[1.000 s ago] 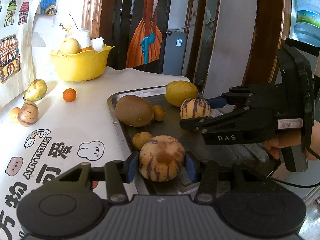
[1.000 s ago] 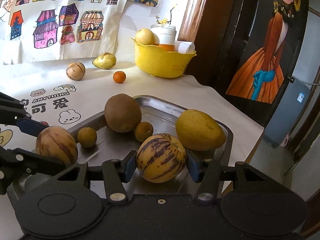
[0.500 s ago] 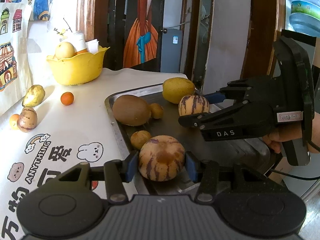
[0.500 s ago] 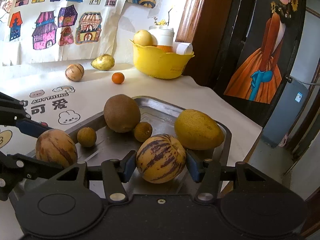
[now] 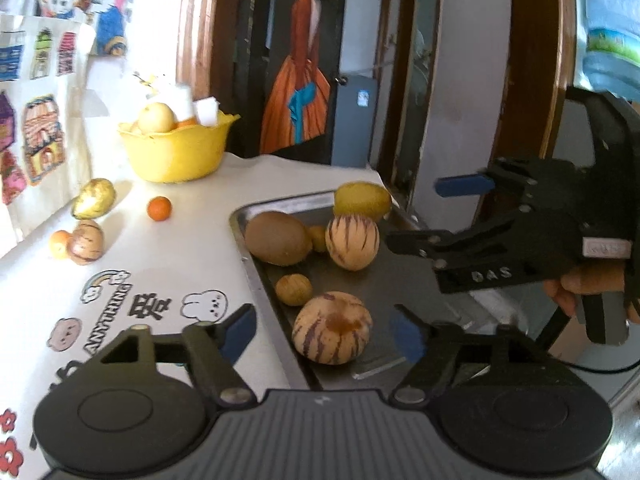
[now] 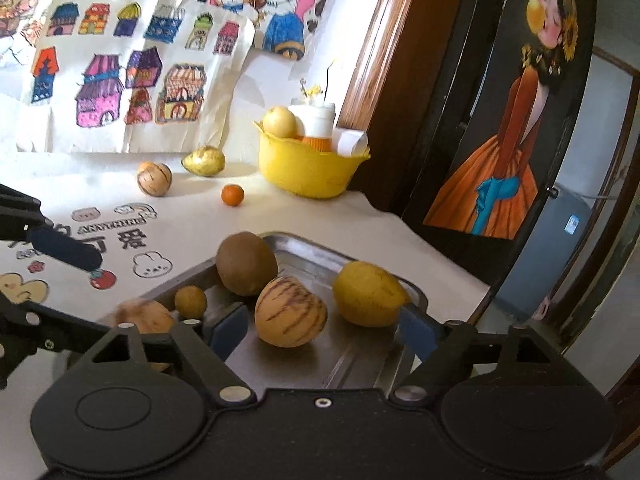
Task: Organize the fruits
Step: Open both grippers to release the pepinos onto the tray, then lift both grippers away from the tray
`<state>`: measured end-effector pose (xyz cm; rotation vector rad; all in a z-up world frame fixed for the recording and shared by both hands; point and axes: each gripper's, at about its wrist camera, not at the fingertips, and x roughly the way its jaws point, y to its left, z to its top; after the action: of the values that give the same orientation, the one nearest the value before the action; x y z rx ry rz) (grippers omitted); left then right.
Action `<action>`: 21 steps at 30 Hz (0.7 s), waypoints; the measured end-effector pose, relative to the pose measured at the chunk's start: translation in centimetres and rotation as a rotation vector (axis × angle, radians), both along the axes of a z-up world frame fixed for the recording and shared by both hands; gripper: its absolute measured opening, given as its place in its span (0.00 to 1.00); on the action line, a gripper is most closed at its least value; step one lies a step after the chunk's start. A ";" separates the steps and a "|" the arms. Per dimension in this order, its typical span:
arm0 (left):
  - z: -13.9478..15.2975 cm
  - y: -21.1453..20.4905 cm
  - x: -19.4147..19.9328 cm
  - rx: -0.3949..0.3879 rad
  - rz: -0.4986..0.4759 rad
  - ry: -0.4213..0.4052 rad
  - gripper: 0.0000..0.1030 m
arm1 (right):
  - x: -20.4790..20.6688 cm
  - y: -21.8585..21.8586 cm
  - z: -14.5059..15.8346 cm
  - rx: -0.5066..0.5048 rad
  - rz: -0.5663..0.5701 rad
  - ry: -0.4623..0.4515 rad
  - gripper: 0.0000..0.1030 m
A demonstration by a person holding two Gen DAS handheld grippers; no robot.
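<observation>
A metal tray (image 5: 404, 280) (image 6: 360, 356) holds two striped melons, a brown kiwi-like fruit (image 5: 277, 237) (image 6: 246, 263), a yellow fruit (image 5: 362, 201) (image 6: 368, 294) and small brown fruits. My left gripper (image 5: 326, 332) is open, with one striped melon (image 5: 331, 327) resting on the tray between its fingers, not touching. My right gripper (image 6: 320, 330) is open around the other striped melon (image 6: 290, 312) (image 5: 352, 242), which rests on the tray. The right gripper also shows in the left wrist view (image 5: 436, 212).
On the white printed tablecloth (image 5: 100, 280) lie a striped melon (image 5: 87, 242) (image 6: 154, 179), a green-yellow pear (image 5: 93, 198) (image 6: 203, 161) and small oranges (image 5: 159, 208) (image 6: 232, 194). A yellow bowl (image 5: 176, 152) (image 6: 308, 168) with fruit and cups stands at the back. The table edge is right of the tray.
Both grippers opened and let go of their striped melons, which now rest on the tray. Both grippers drew back and up a little.
</observation>
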<state>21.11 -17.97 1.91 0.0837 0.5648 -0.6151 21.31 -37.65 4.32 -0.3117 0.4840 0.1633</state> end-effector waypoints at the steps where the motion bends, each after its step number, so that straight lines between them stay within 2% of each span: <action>1: 0.3 0.3 -0.3 -0.008 0.009 -0.002 0.81 | -0.5 0.1 0.4 -0.002 -0.002 -0.005 0.85; 7: 1.6 2.2 -2.2 -0.055 0.102 0.005 0.93 | -3.4 0.6 2.7 -0.012 -0.023 -0.027 0.92; 21: 4.1 6.4 -7.7 -0.135 0.226 -0.013 0.99 | -10.9 2.0 8.3 0.010 -0.033 -0.040 0.99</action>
<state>13.40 -11.59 5.96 -0.1021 0.5102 -0.4306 10.41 -35.63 12.59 -0.2963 0.4483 0.1267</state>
